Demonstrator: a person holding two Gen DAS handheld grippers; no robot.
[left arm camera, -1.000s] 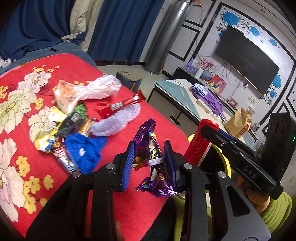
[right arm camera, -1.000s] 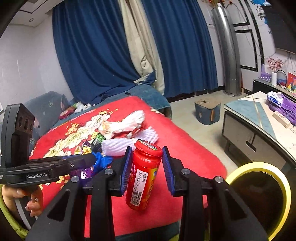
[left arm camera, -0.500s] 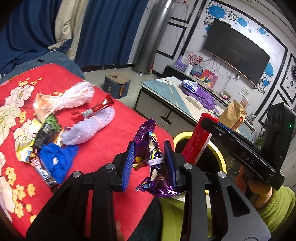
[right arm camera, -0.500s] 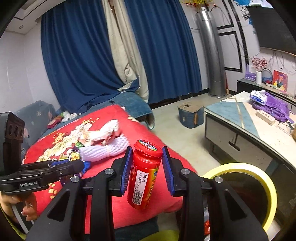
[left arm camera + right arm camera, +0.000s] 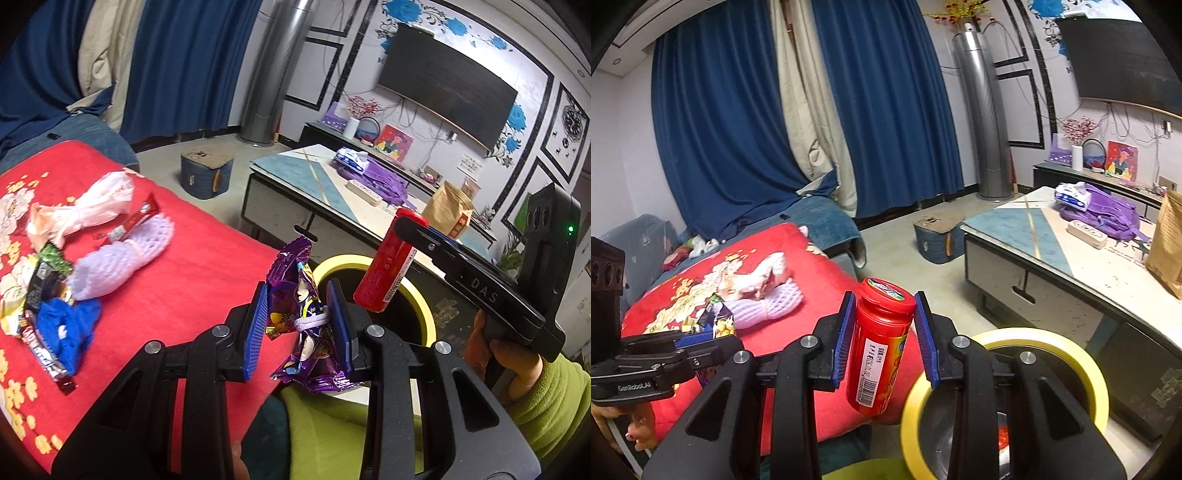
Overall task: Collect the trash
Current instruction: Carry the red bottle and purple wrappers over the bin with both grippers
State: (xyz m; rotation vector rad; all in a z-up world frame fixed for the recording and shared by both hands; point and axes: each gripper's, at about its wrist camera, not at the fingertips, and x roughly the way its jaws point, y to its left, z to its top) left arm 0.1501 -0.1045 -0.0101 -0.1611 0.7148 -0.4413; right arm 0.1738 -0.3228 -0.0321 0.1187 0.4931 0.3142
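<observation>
While clamped on a red bottle [image 5: 881, 345], right gripper [image 5: 886, 336] poised beside the yellow-rimmed bin [image 5: 1067, 343], bin mouth lying just below and to the right of its fingertips; bottle near upright, long axis tipped slightly, lid up, base hanging level with the near rim. Left gripper [image 5: 297, 325] pinching a crumpled purple snack wrapper [image 5: 306, 321], blue pads partly closed on it, same bin [image 5: 424, 306] directly ahead of its tips and a little lower. Seen from the left camera, bottle [image 5: 386, 266] already over the opening, so right hand judged nearer the drop. More litter left on the red blanket [image 5: 199, 266], well behind and to the left of both tools.
</observation>
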